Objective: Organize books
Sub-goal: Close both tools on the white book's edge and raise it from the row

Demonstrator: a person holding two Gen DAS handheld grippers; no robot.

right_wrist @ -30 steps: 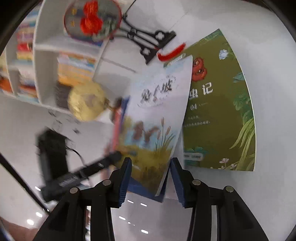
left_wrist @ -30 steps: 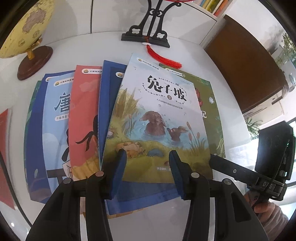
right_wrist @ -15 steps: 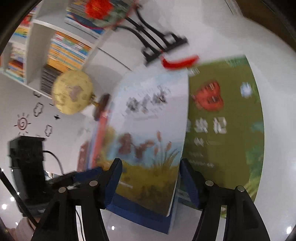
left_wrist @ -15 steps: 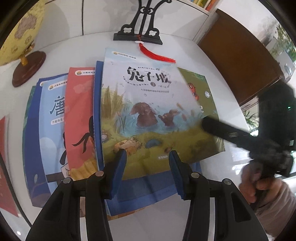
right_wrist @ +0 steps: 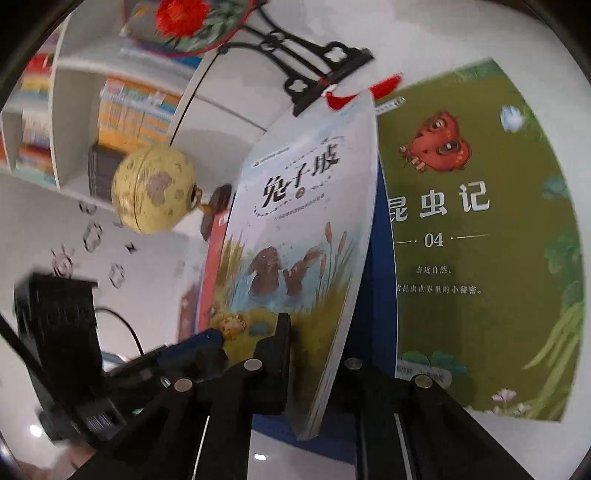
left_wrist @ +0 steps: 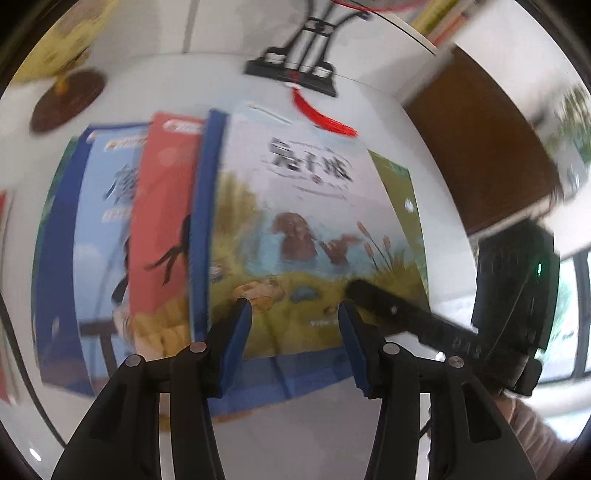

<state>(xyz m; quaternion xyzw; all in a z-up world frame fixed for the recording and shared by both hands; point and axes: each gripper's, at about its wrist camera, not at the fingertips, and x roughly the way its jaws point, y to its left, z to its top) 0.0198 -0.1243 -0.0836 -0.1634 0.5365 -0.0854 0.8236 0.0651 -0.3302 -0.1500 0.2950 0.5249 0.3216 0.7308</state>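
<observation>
- Rabbit book (right_wrist: 295,229), its right edge lifted off the worktop (right_wrist: 480,29), is pinched by the right tool (right_wrist: 317,347), whose jaws have just closed.
- Left tool (left_wrist: 295,328) hovers part-open over the book's lower edge, gripping nothing.

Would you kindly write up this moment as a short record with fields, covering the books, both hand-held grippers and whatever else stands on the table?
Surface: white table
Top book: rabbit book, one edge lifted off the stack
Right hand-held gripper: jaws have just closed on the rabbit book's lower corner
Left hand-held gripper: open above the rabbit book's lower edge, gripping nothing
Under it: blue book, red book, light-blue book, fanned out
Beside: green book, flat
Behind: globe, fan stand
</observation>
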